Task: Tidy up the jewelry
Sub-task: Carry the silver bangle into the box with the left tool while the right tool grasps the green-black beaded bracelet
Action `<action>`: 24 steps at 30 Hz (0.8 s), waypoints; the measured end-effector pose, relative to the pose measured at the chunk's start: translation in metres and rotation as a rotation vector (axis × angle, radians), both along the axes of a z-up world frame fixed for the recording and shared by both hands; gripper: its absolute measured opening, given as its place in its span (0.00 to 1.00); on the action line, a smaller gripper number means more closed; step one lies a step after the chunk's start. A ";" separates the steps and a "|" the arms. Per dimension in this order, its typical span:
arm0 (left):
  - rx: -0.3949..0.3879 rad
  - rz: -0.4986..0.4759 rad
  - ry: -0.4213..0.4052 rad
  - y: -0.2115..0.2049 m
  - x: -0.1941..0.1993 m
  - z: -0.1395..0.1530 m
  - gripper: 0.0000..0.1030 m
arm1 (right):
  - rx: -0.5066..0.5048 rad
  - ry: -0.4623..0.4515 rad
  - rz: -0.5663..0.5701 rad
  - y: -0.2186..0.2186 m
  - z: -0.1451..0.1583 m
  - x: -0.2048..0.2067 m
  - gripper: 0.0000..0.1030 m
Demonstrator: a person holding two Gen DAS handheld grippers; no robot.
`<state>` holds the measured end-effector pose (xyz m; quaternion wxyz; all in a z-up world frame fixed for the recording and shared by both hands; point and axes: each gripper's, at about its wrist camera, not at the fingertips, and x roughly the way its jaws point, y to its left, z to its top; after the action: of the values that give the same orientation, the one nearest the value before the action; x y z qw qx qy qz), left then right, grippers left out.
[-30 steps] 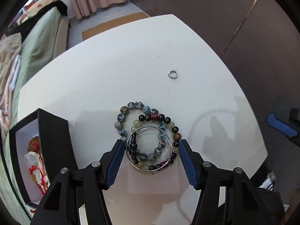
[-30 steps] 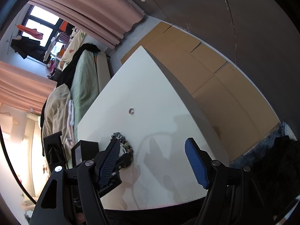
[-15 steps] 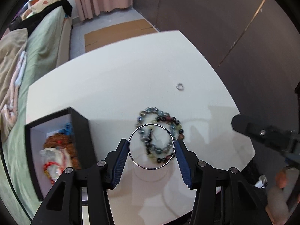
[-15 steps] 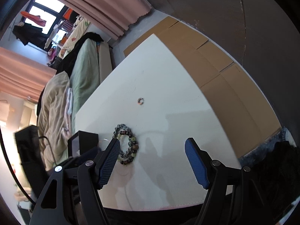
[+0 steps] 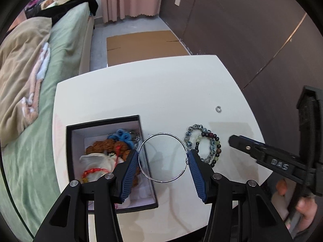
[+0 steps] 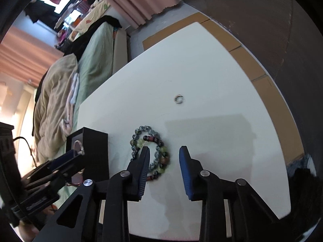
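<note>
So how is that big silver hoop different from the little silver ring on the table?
The silver hoop is far wider and thin as wire; the little ring is tiny and thicker for its size. The hoop is held between the left gripper fingers, partly over the black box; the ring lies alone on the white table. Both are silvery metal.

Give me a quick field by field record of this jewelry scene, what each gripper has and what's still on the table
left gripper: shut on silver bangle, held up beside the box
right gripper: open, empty, over the beaded bracelets
black box: open, holds red cord, blue and brown pieces
beaded bracelets: overlapping on white table
small silver ring: alone on table, beyond the bracelets
</note>
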<state>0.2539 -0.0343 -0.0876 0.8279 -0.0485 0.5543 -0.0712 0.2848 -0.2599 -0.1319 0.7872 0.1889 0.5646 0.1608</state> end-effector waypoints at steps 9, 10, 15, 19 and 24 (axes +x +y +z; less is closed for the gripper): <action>-0.031 0.024 -0.045 0.032 -0.010 0.023 0.51 | -0.108 0.014 0.067 0.029 -0.013 0.013 0.29; -0.037 0.029 -0.048 0.036 -0.012 0.025 0.51 | -0.122 0.014 0.071 0.031 -0.014 0.014 0.28; -0.065 0.048 -0.055 0.052 -0.023 0.026 0.51 | -0.157 0.030 0.068 0.036 -0.020 0.015 0.11; -0.088 0.058 -0.043 0.060 -0.029 0.021 0.51 | -0.153 0.004 0.073 0.037 -0.007 0.007 0.10; -0.111 0.085 -0.044 0.072 -0.034 0.021 0.51 | -0.123 -0.068 0.062 0.038 0.029 -0.012 0.10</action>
<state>0.2202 0.0381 -0.0668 0.8382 -0.1164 0.5285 -0.0676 0.2730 -0.2216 -0.1027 0.8106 0.1170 0.5521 0.1564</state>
